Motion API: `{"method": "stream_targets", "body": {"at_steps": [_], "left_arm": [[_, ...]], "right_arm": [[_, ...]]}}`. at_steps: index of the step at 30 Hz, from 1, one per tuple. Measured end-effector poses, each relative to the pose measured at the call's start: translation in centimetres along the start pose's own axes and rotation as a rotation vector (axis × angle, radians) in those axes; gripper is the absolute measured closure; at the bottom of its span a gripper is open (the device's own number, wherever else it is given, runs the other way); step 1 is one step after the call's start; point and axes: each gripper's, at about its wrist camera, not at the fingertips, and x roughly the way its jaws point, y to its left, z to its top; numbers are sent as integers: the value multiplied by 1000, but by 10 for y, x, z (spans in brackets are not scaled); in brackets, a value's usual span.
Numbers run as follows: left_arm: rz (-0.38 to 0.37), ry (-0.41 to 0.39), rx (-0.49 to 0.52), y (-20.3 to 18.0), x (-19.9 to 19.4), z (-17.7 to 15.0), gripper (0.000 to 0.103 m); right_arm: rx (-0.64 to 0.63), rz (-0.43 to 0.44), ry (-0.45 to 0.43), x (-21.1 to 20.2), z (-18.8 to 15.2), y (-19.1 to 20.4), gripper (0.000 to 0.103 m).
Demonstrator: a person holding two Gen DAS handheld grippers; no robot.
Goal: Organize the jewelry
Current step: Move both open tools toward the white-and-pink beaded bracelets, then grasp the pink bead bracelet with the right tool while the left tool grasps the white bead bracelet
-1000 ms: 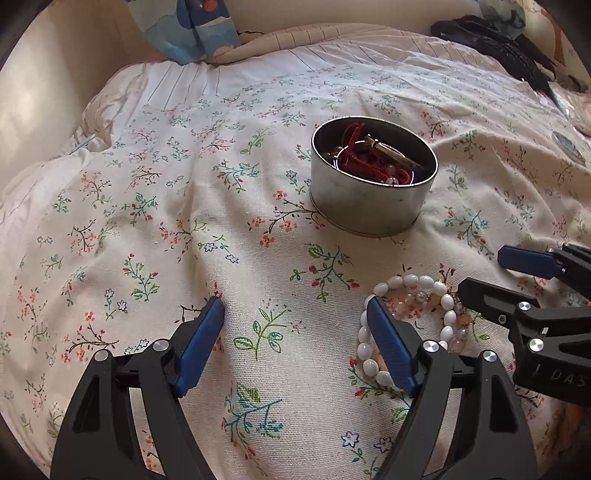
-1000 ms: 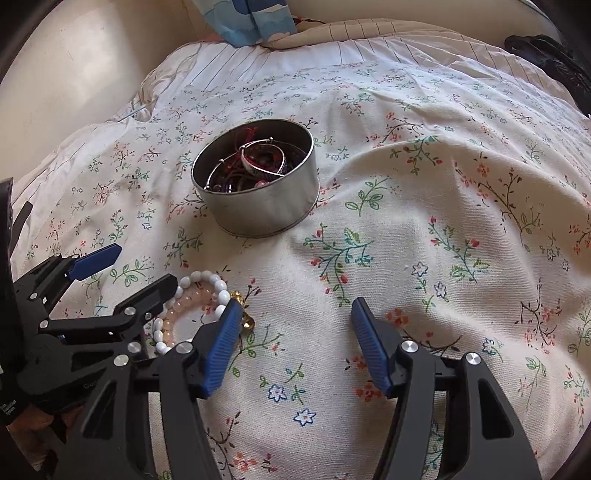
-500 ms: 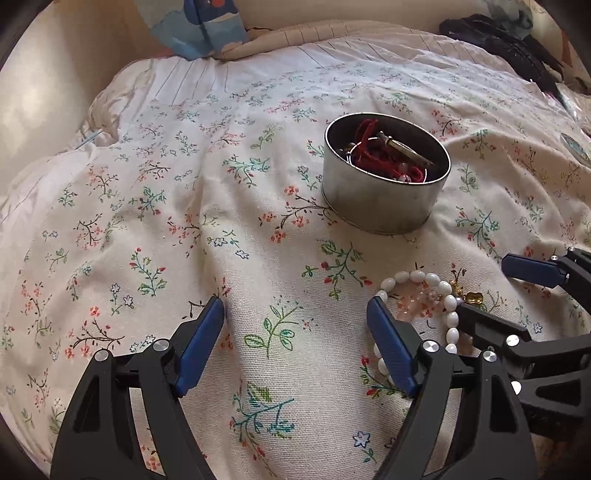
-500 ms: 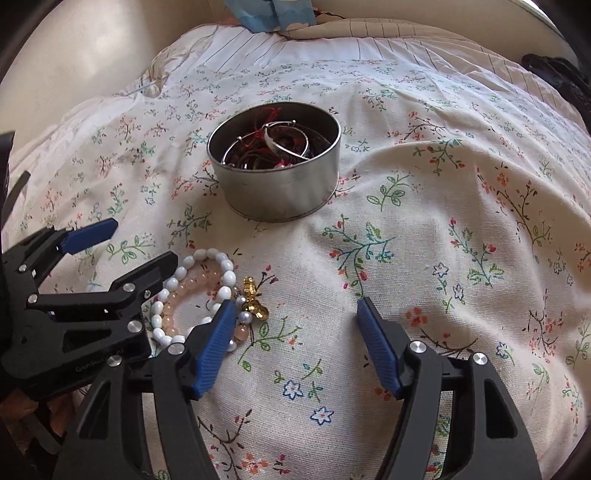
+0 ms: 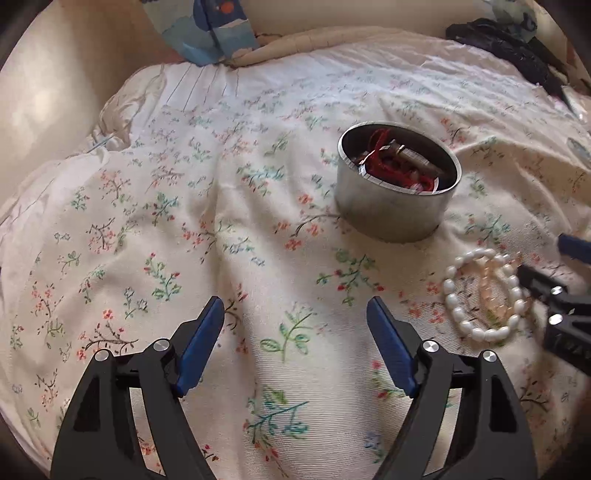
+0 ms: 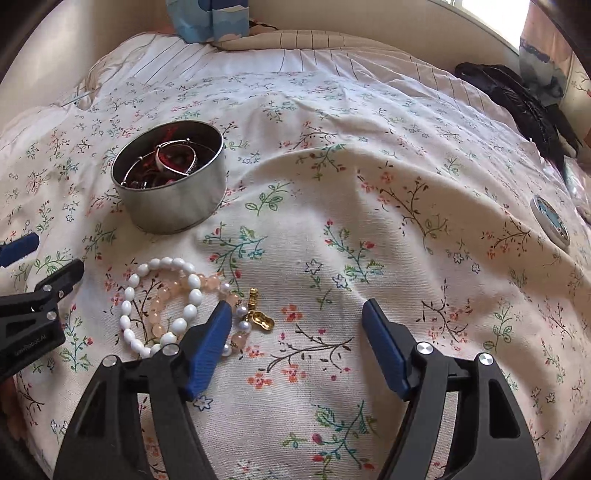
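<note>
Up close, the left gripper (image 5: 295, 310) has its blue-padded fingers (image 5: 201, 345) spread wide, with nothing between them but the floral bedspread (image 5: 184, 229). The right gripper (image 6: 297, 312) is just as wide apart and also holds nothing; its left pad (image 6: 210, 343) covers part of the pink bracelet (image 6: 162, 306) from the camera, though I cannot tell whether it touches the beads.

Both bracelets lie flat on the bedspread. A white bracelet (image 6: 159, 301) of oval beads overlaps the pink one, and a small gold charm (image 6: 258, 317) sits at the pink strand's end, just right of the pad. In the left view the white bracelet (image 5: 484, 295) lies well to the right of the left gripper, with the right gripper's black finger (image 5: 543, 288) just beside it at the frame edge.

Beyond the bracelets, near but apart from them, a round metal tin (image 6: 170, 184) stands upright. It holds a tangle of red cord (image 5: 384, 166) and thin metal bangles (image 6: 173, 155).

Farther out, a small round lid-like disc (image 6: 550, 225) with a blue face rests on the bedspread at the right. A dark bundle (image 6: 517, 103) lies at the far right edge of the bed, and a blue patterned cloth (image 5: 207, 29) hangs at its head.
</note>
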Motion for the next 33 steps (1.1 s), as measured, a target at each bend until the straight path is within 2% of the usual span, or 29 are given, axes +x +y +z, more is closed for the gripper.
{"method": "stream_targets", "body": {"at_steps": [2, 4, 7, 10, 13, 15, 16, 21, 22, 24, 26, 28, 30, 33], "left_arm": [[-65, -45, 13, -11, -9, 4, 27], [-86, -45, 56, -26, -7, 9, 27], [-76, -1, 98, -41, 7, 13, 28], [-109, 75, 72, -35, 23, 12, 28], [-117, 32, 56, -31, 15, 12, 28], [-208, -38, -1, -21, -1, 15, 28], [-236, -46, -27, -19, -3, 17, 28], [-258, 70, 23, -34, 21, 16, 28], [-247, 99, 34, -38, 28, 15, 28], [-206, 108, 43, -38, 30, 15, 28], [-72, 88, 64, -35, 28, 11, 28], [25, 77, 54, -23, 24, 6, 29], [54, 81, 28, -10, 19, 2, 30], [27, 87, 16, -5, 13, 0, 31]], "right_arm": [[-24, -7, 8, 2, 0, 5, 32], [-25, -5, 9, 3, 0, 7, 32], [-21, -9, 17, 5, 0, 7, 32], [-27, -6, 16, 5, 1, 8, 32], [-28, -5, 15, 5, 1, 8, 32], [-23, 0, 15, 5, 0, 8, 32], [-22, 1, 15, 5, 0, 7, 32], [-23, 4, 26, 2, -5, 4, 29], [-32, -8, 33, 3, -5, 5, 28], [-34, -10, 36, 3, -5, 5, 27], [-27, -4, 34, 3, -5, 3, 27], [-28, -9, 32, 3, -5, 3, 26], [-40, -26, 25, 1, -5, 5, 26], [-50, 0, 3, -3, -4, 7, 27]]}}
